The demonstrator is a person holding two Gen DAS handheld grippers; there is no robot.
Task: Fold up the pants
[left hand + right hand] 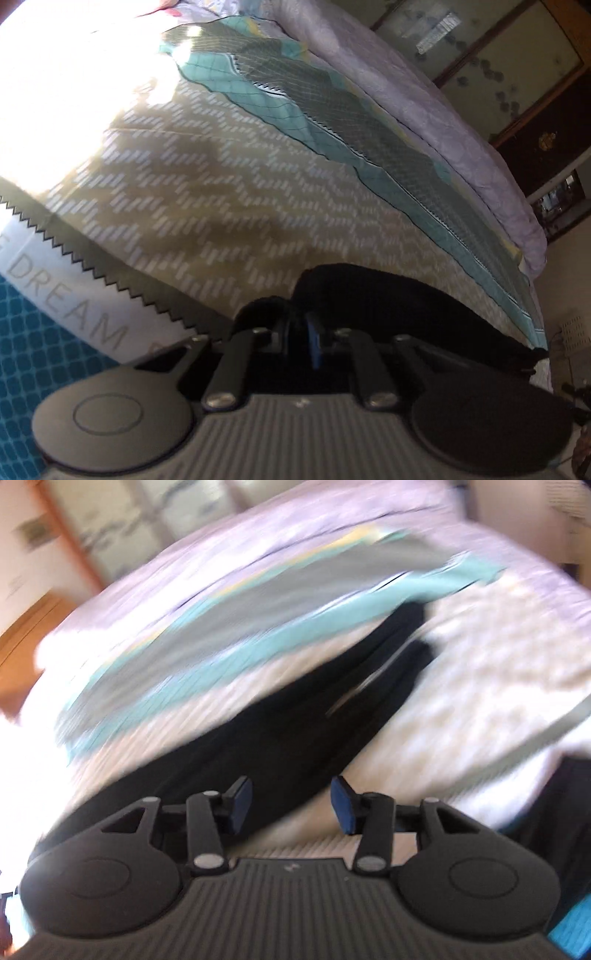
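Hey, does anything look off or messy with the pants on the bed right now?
Nothing damaged or spilled. The black pants lie slantwise on the patterned bedspread, stretched long rather than folded. The left tool is shut on one dark end of them; the right tool is open over the fabric. The right view is blurred.

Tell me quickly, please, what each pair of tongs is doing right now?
Left tongs: closed on the black pants.
Right tongs: open, holding nothing, above the pants.
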